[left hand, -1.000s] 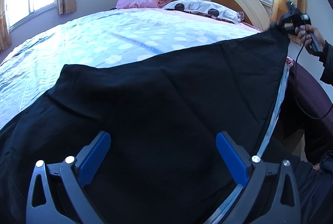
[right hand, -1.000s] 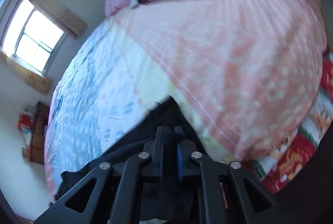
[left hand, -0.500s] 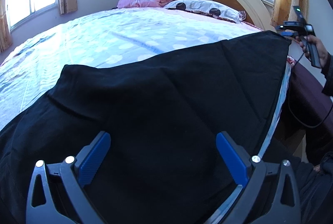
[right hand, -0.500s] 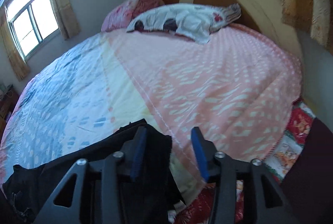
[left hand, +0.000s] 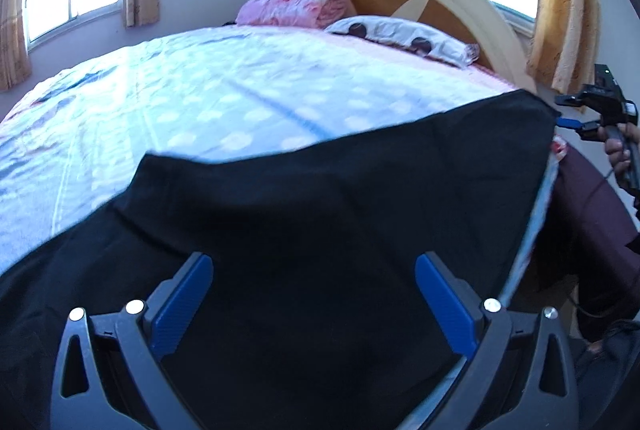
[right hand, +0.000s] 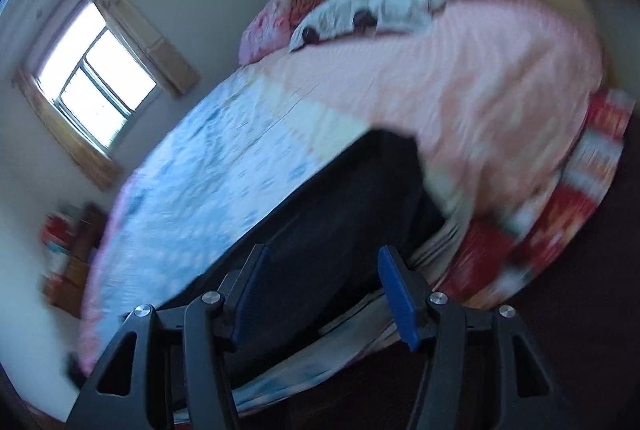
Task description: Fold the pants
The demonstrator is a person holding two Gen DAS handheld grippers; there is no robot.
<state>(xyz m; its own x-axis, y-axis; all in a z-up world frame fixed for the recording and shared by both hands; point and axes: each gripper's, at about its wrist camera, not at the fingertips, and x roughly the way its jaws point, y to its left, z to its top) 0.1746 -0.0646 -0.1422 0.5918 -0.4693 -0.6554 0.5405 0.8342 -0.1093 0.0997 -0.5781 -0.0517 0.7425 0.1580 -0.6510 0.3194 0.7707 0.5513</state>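
2 pillows (left hand: 404, 34) lie beyond black pants (left hand: 320, 230); both tools, left (left hand: 314, 304) and right (right hand: 326, 294), seemingly gape empty.

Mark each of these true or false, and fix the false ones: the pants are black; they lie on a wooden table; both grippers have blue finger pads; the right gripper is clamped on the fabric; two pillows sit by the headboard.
1. The pants are black. True.
2. They lie on a wooden table. False: they lie spread on the bed.
3. Both grippers have blue pads. True: the left gripper and the right gripper both do.
4. The right gripper is clamped on the fabric. False: its jaws stand apart, with no cloth pinched.
5. Two pillows sit by the headboard. True: a pink pillow and a white patterned pillow.
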